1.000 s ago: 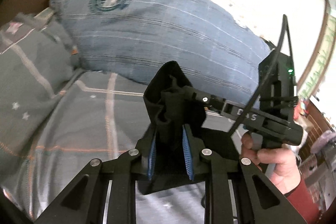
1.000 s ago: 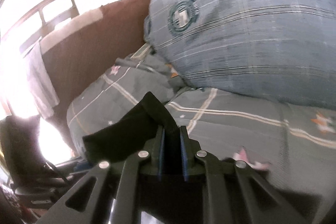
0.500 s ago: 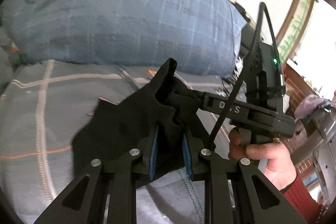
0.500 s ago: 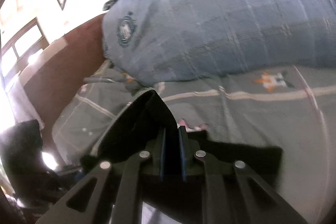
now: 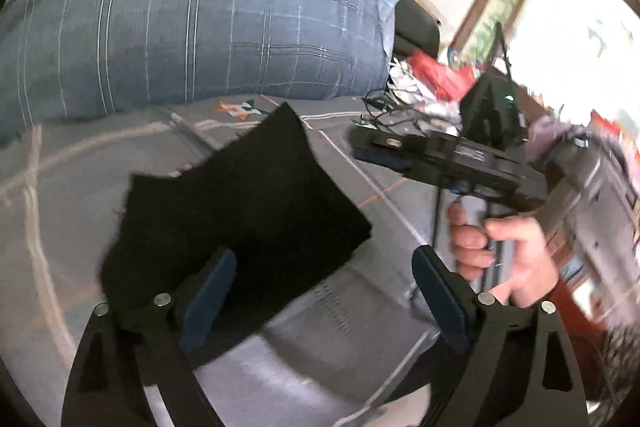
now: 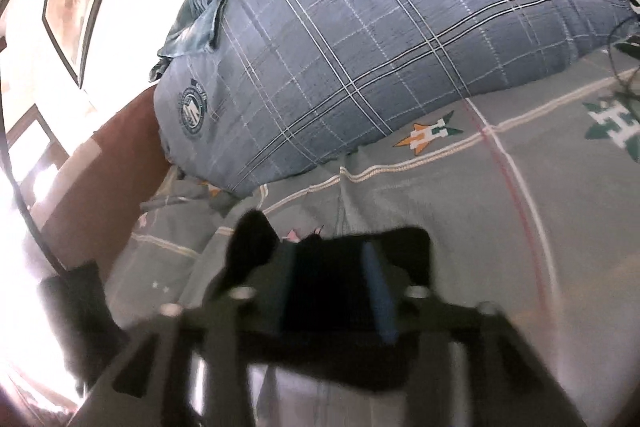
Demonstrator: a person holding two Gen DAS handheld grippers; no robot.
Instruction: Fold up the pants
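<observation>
The black pants (image 5: 236, 223) lie as a soft, matte slab on the grey checked bedsheet (image 5: 72, 163) — both released. Left gripper (image 5: 324, 291) spread wide over one edge; right gripper (image 6: 334, 291) spread too, blurred.

The right gripper (image 6: 332, 291) is smeared by motion in its own view, so its fingers (image 6: 378, 291) look soft and streaky. They look spread apart. The black pants (image 6: 340, 303) under them are one dark blur, and no fold or edge shows clearly there. The near part of the pants is hidden behind the gripper.

In the left view, the left gripper (image 5: 324, 291) covers the near corner of the pants (image 5: 240, 219). The pile of things (image 5: 432, 83) just past the pants, beside the blue pillow (image 5: 200, 19), is too blurry to name. The hand (image 5: 504, 251) is cut off at the wrist by the gripper's frame.
</observation>
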